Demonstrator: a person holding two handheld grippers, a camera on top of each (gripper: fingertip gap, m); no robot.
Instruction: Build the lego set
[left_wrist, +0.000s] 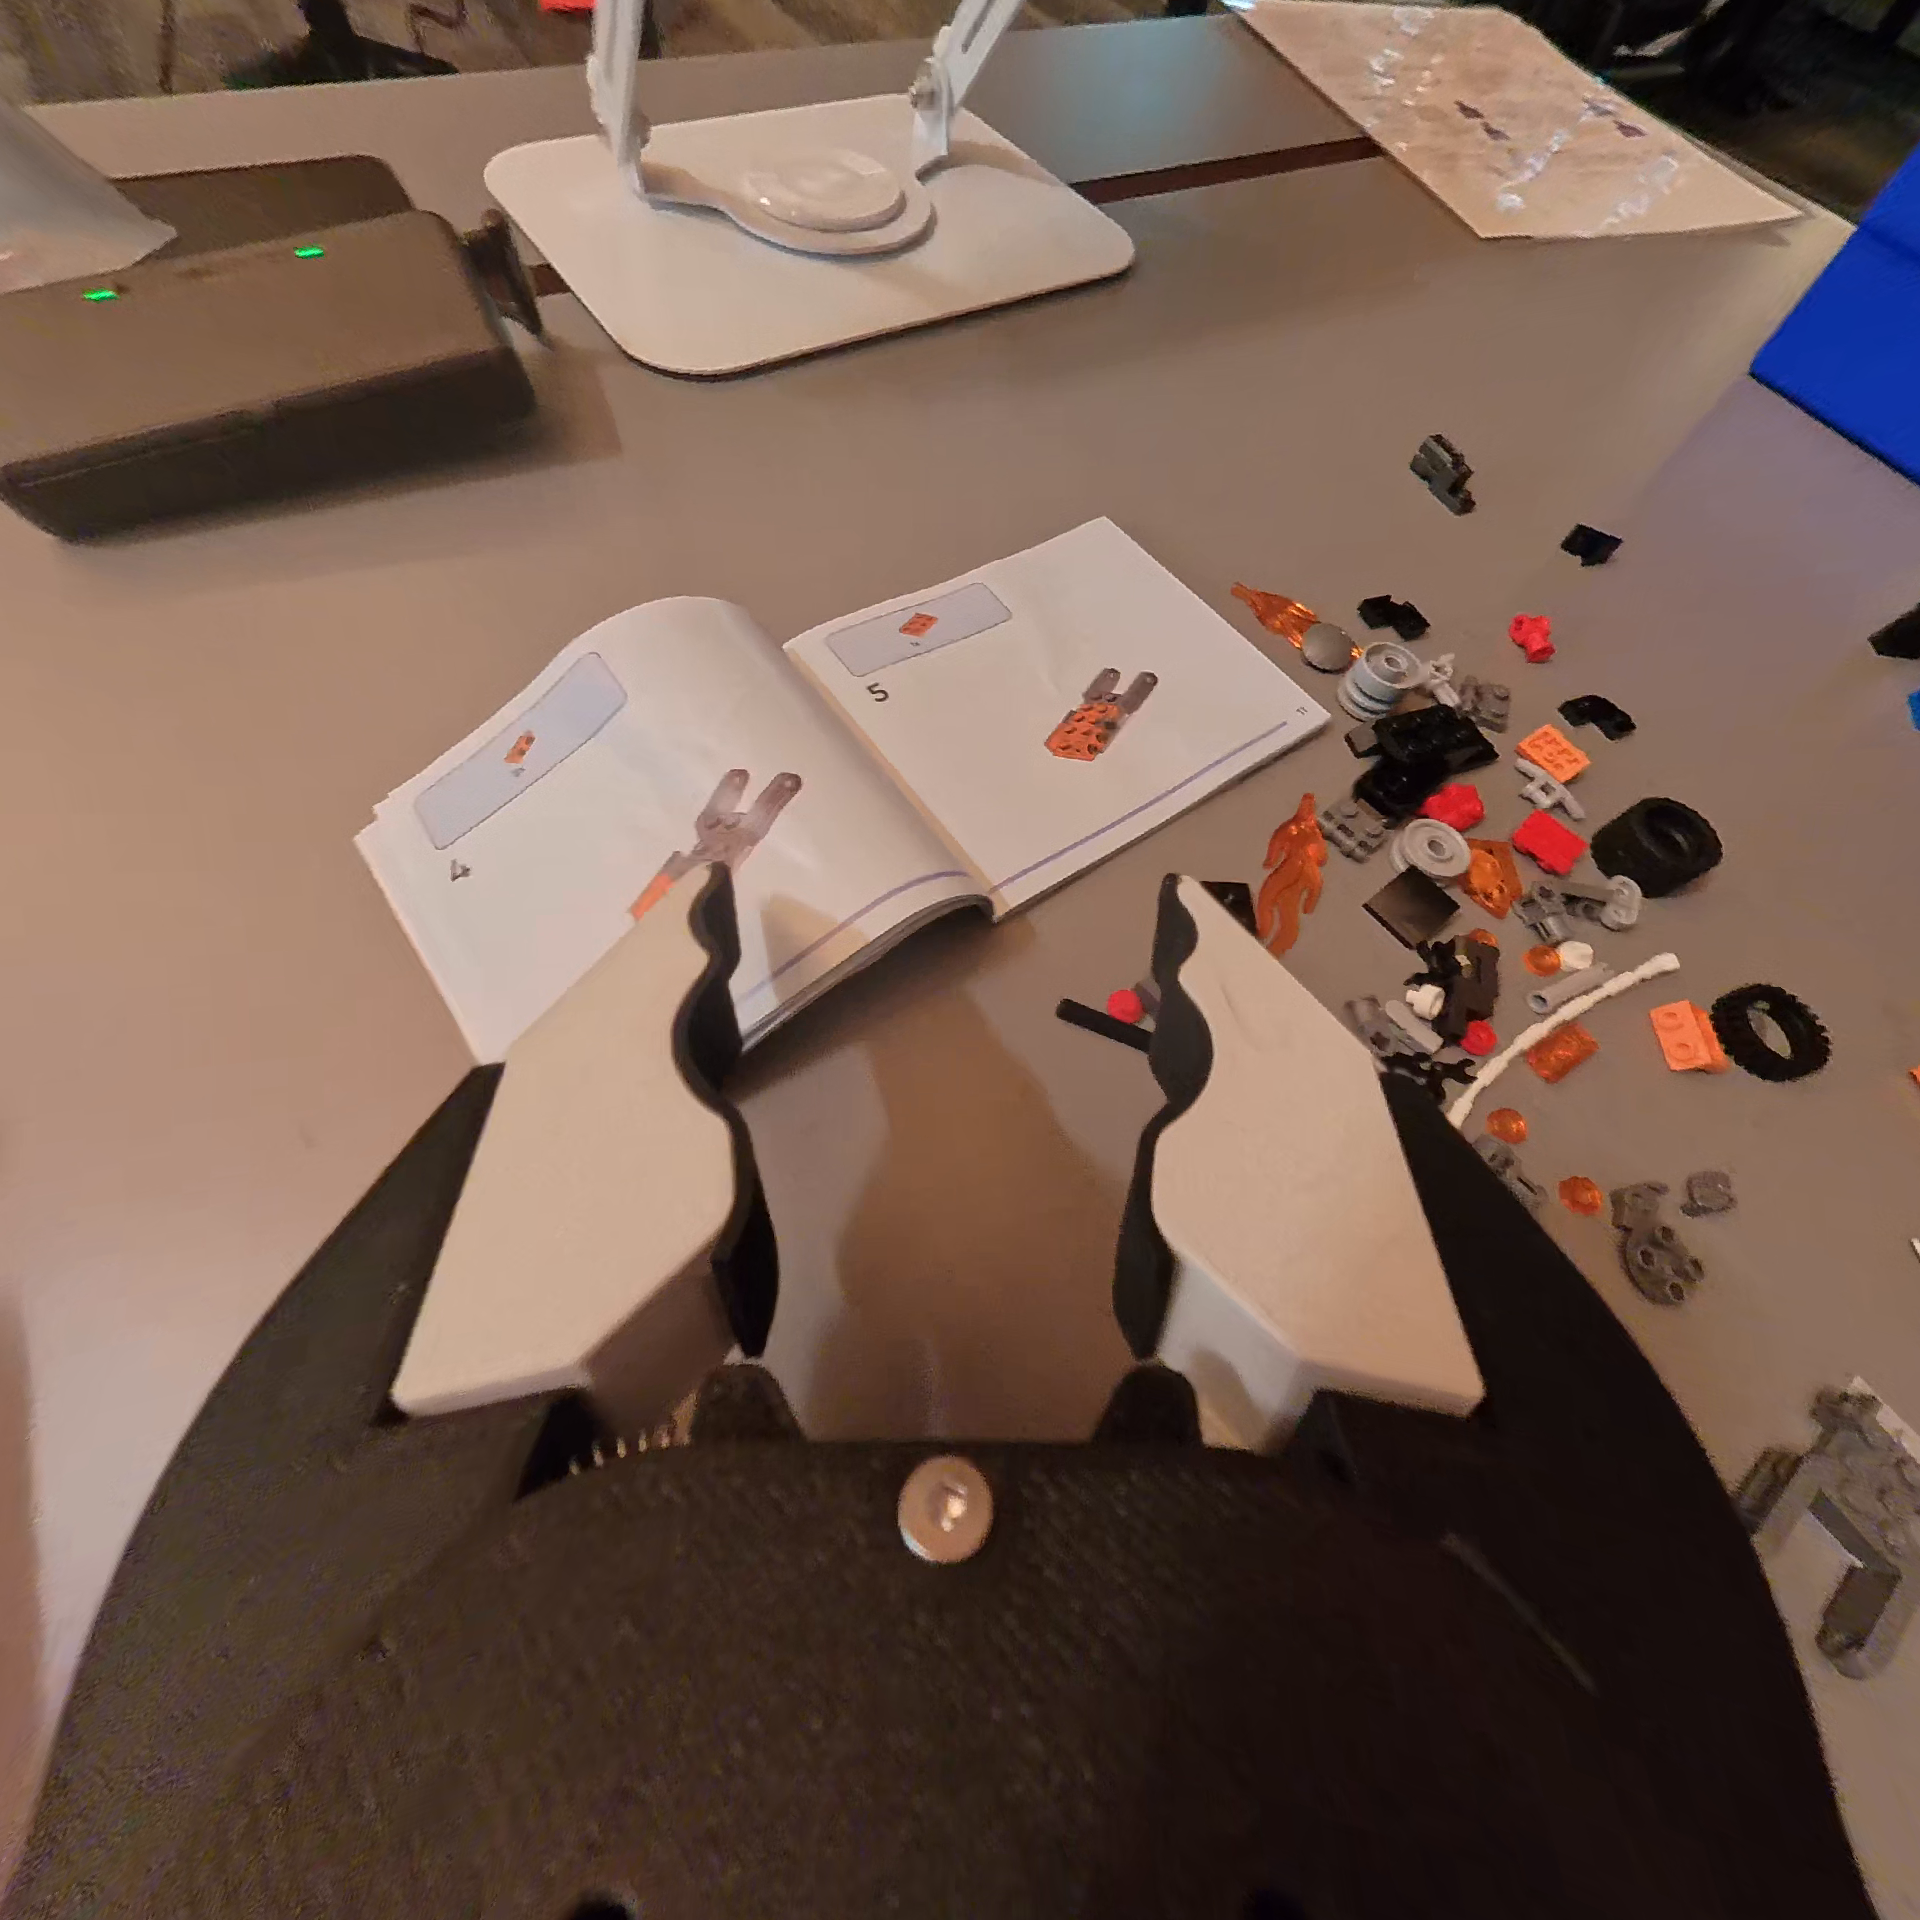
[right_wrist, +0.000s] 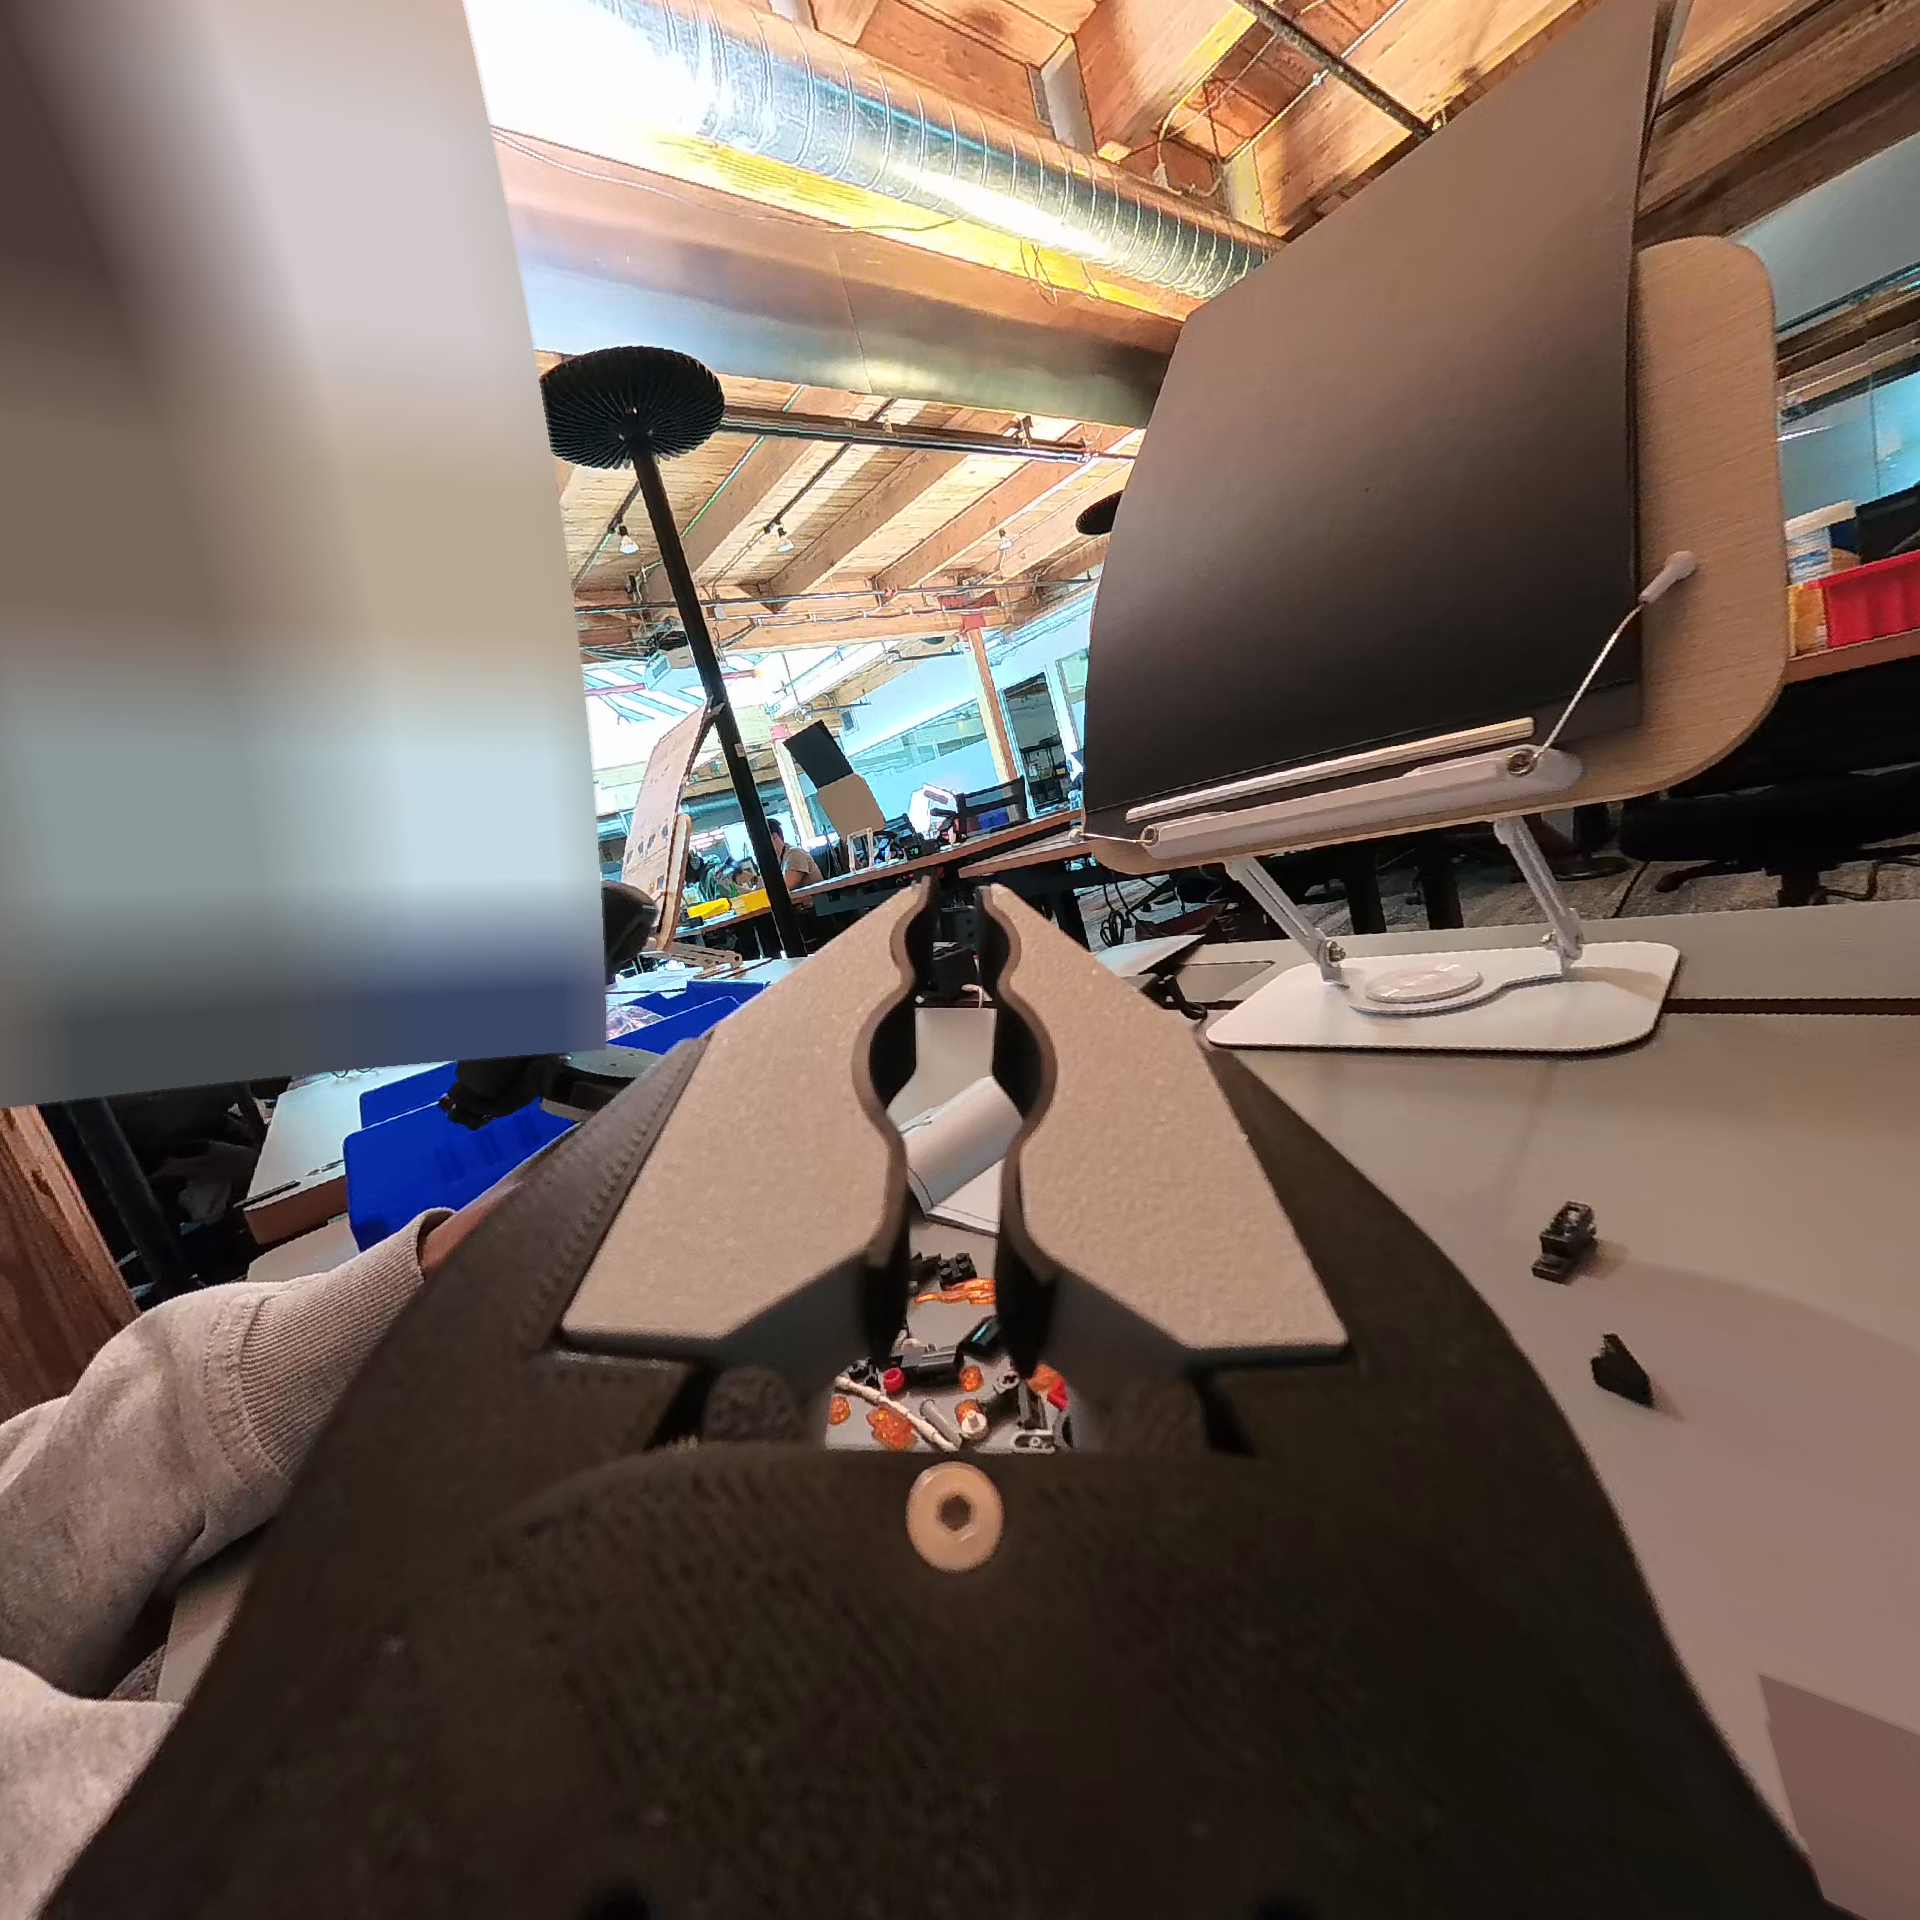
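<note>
In the left wrist view an open instruction booklet (left_wrist: 831, 758) lies on the grey table (left_wrist: 1039, 436). To its right is a loose pile of orange, black, grey and red Lego pieces (left_wrist: 1507, 883), with two black tyres (left_wrist: 1657, 847). A grey part-built piece (left_wrist: 1839, 1517) lies at the lower right. My left gripper (left_wrist: 945, 894) is wide open and empty, above the booklet's near edge. My right gripper (right_wrist: 956, 899) is raised above the pile (right_wrist: 935, 1392), tilted up. Its jaws stand a narrow gap apart, with nothing between them.
A black box with green lights (left_wrist: 249, 364) sits at the far left. A white stand base (left_wrist: 810, 239) carries a dark screen (right_wrist: 1371, 520). A plastic bag (left_wrist: 1507, 114) and blue bins (right_wrist: 436, 1153) are nearby. Two stray black pieces (right_wrist: 1564, 1242) lie apart. A grey sleeve (right_wrist: 156, 1455) is at the left.
</note>
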